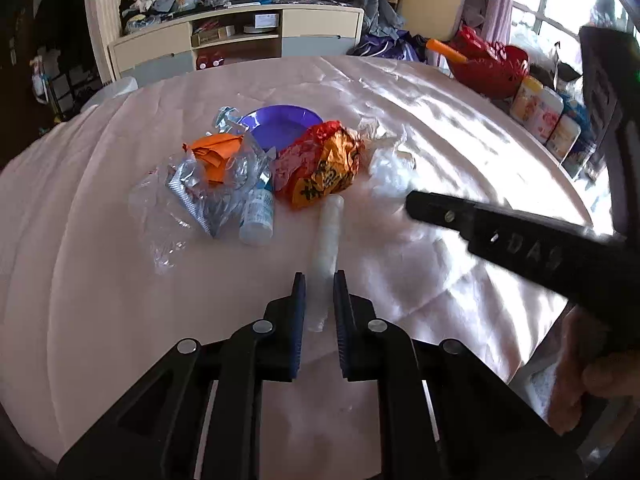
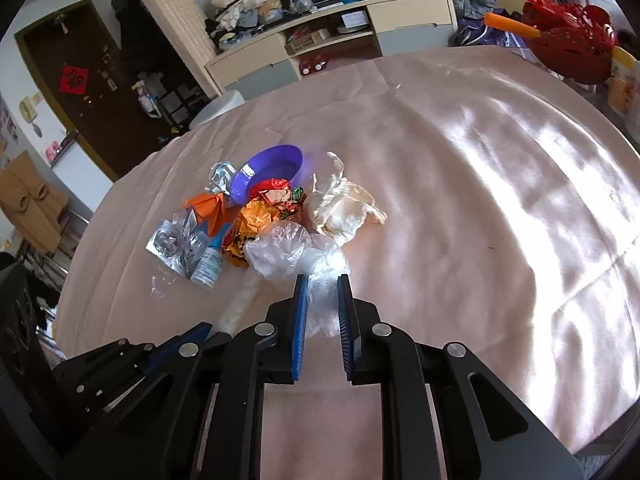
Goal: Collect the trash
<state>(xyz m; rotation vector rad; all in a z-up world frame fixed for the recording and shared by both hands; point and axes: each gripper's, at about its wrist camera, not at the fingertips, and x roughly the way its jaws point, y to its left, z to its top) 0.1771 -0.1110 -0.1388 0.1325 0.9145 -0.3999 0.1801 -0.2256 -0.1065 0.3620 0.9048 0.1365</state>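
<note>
A pile of trash lies on the pink cloth: an orange-red foil wrapper, orange paper, crumpled clear film, a small white bottle and cream crumpled paper, all beside a purple bowl. My left gripper is shut on the near end of a white tube that points toward the pile. My right gripper is shut on a clear plastic bag at the pile's near edge. In the left wrist view only its black finger shows, beside the bag.
A red basket and several bottles stand along the right edge. A low cabinet piled with clothes is behind. A person's hand holds the right gripper. The cloth to the right of the pile is bare.
</note>
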